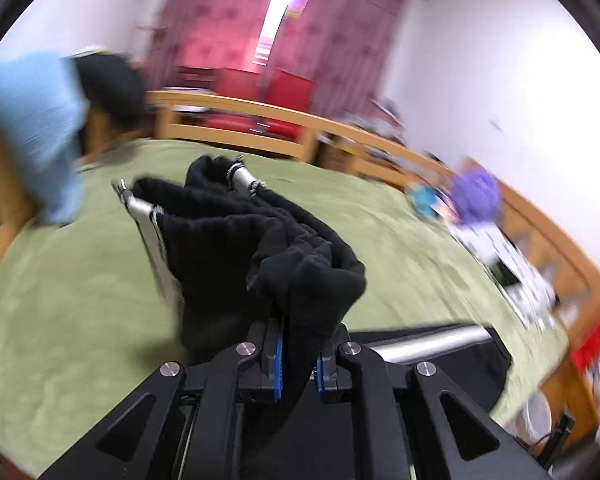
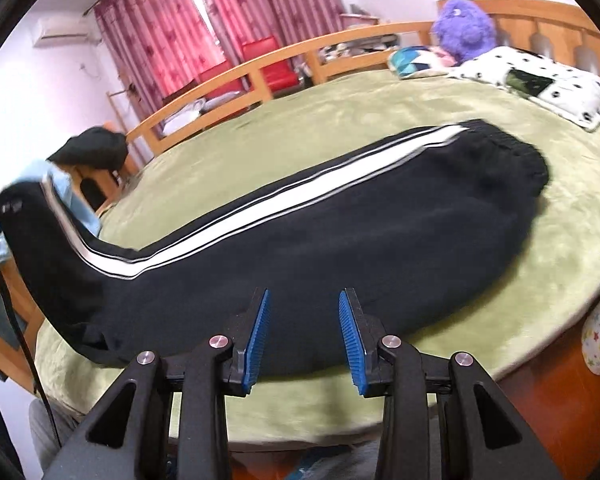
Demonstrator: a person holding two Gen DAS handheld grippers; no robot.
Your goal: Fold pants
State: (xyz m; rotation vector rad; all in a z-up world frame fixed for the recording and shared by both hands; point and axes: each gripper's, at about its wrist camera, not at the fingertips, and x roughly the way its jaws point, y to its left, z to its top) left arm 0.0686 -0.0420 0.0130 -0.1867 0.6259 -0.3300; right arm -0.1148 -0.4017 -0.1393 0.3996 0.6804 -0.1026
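- Lying along the green bed (image 2: 308,148), the black pants (image 2: 340,224) with a white side stripe stretch from the waistband at the far right, near the spotted pillow (image 2: 540,76), down to the leg ends at the left.
- Left tool (image 1: 298,356): its blue pads are clamped on bunched black fabric, seemingly the leg end, lifted clear of the bed. The right wrist view shows that end rising off the mattress at far left.
- Right tool (image 2: 305,334): jaws spread, gripping nothing, hovering just at the near edge of the pants around mid-length.
- Key relation: the long axis runs left to right across the right tool, so the held leg end probably has to travel along that axis toward the waistband.
- Nearer to the fold line is the right tool; it could pin the middle.
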